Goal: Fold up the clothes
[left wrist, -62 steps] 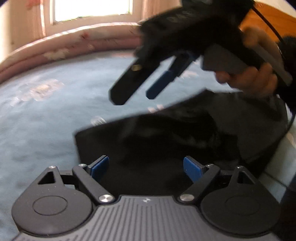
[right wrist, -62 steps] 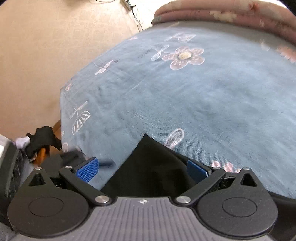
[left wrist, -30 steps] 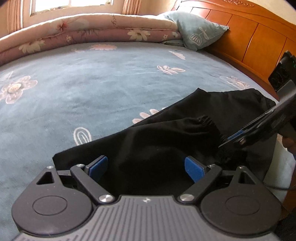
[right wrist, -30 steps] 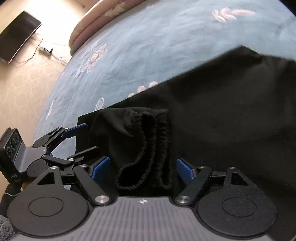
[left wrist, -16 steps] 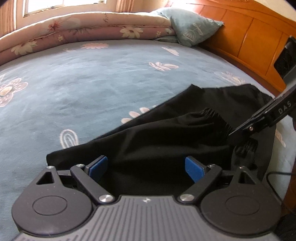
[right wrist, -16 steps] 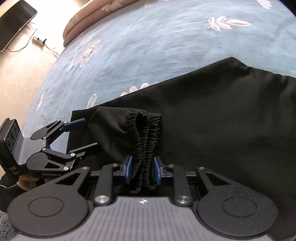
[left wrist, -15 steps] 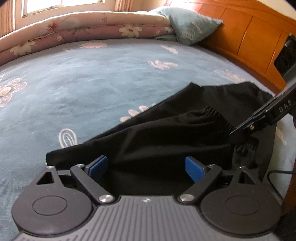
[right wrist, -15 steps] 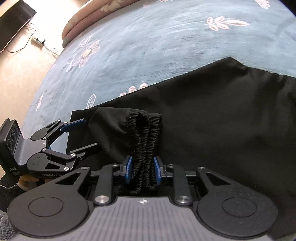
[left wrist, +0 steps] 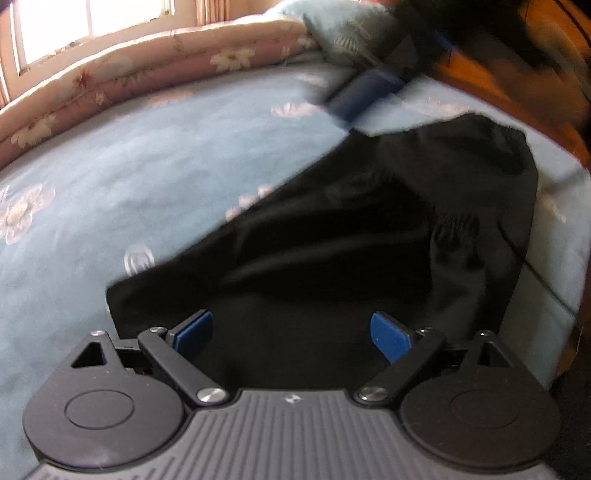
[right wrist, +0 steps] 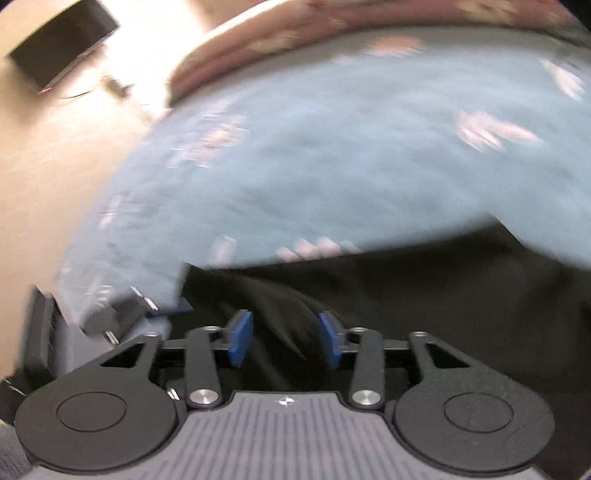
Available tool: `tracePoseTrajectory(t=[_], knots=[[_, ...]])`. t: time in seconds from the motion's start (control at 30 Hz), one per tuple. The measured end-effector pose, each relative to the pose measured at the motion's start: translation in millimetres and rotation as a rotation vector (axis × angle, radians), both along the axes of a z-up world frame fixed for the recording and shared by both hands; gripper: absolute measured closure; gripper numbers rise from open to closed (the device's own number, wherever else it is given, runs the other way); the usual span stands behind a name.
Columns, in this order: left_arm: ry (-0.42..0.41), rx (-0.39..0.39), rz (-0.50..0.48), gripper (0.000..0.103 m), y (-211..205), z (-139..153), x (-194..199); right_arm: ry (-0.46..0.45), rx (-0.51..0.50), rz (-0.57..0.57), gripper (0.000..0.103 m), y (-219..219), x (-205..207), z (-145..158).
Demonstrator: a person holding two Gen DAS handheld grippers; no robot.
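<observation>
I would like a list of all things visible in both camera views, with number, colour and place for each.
garment: one, black, spread on the bedspread, near its edge
bedspread: one, blue with pale flowers, covers the bed
quilt: one, pink floral, rolled along the far side
pillow: one, blue, by the headboard
headboard: one, orange wood, right
window: one, bright, top left
floor: beige, left of the bed
left tongs: open, over the garment
right tongs: open, blue pads, just been opening
</observation>
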State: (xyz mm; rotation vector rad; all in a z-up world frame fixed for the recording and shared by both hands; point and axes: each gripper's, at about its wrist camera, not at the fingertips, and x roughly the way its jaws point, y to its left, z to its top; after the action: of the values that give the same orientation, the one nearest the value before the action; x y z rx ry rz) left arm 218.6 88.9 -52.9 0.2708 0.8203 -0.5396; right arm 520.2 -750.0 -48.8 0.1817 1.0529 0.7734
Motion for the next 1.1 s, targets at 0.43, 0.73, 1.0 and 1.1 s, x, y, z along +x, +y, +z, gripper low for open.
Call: tracePoseTrajectory(t=[0.43, 0.73, 1.0, 1.1], knots=[[-0.064, -0.066, 0.095, 0.004, 6, -19, -15, 0.013, -0.129, 0.652, 0.026, 203, 51, -64], [-0.094, -0.084, 0.112, 0.003, 8, -23, -18, 0.078, -0.136, 0.813, 0.02, 226, 55, -53], [-0.101, -0.091, 0.116, 0.002, 9, -25, -19, 0.161, -0.111, 0.852, 0.014, 242, 59, -70], [-0.103, -0.091, 0.12, 0.002, 9, -23, -21, 0.202, -0.06, 0.817, 0.014, 252, 68, -73]])
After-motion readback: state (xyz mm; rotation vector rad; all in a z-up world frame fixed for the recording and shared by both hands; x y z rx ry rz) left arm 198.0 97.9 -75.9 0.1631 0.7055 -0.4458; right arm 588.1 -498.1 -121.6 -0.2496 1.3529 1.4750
